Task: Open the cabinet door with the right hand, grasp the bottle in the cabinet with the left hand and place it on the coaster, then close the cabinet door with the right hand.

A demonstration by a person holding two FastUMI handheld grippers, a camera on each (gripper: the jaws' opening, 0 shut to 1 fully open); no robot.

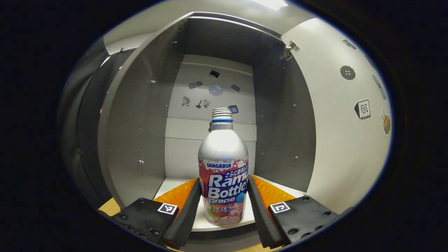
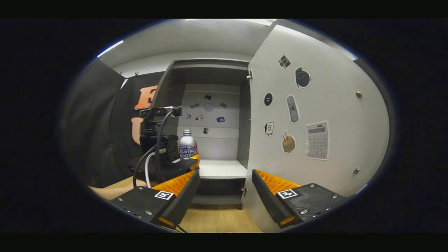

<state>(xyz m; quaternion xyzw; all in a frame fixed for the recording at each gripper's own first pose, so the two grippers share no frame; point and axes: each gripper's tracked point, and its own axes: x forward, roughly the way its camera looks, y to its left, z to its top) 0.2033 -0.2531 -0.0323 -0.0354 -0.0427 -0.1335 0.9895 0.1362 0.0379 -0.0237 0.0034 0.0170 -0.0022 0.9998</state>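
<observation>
The bottle (image 1: 223,168) stands upright on the white shelf (image 1: 175,185) inside the cabinet (image 1: 140,115), near the front edge. It is silver on top with a bright label, and its screw neck has a blue ring. In the right gripper view the bottle (image 2: 187,147) looks small and sits at the left side of the cabinet (image 2: 210,87) opening.

The left tool (image 1: 223,206) is around the bottle. One finger is on each side of the label, very close to it. The fingers look like they touch the bottle, but I cannot tell if they press on it. In the right gripper view the left tool (image 2: 190,161) is seen from the side, with cables looping down from it, and a bit of a hand (image 2: 115,190) shows low on the left.

The right tool (image 2: 224,196) is open. Its two fingers are wide apart and hold nothing. It is in front of the cabinet, above the wooden counter (image 2: 217,218).

The cabinet door (image 2: 315,115) is swung open to the right. It has stickers (image 2: 316,140) on it. In the left gripper view the door (image 1: 343,133) stands on the right too, and its hinge (image 1: 289,49) shows at the top. Small stickers (image 1: 215,89) are on the far back wall of the cabinet.
</observation>
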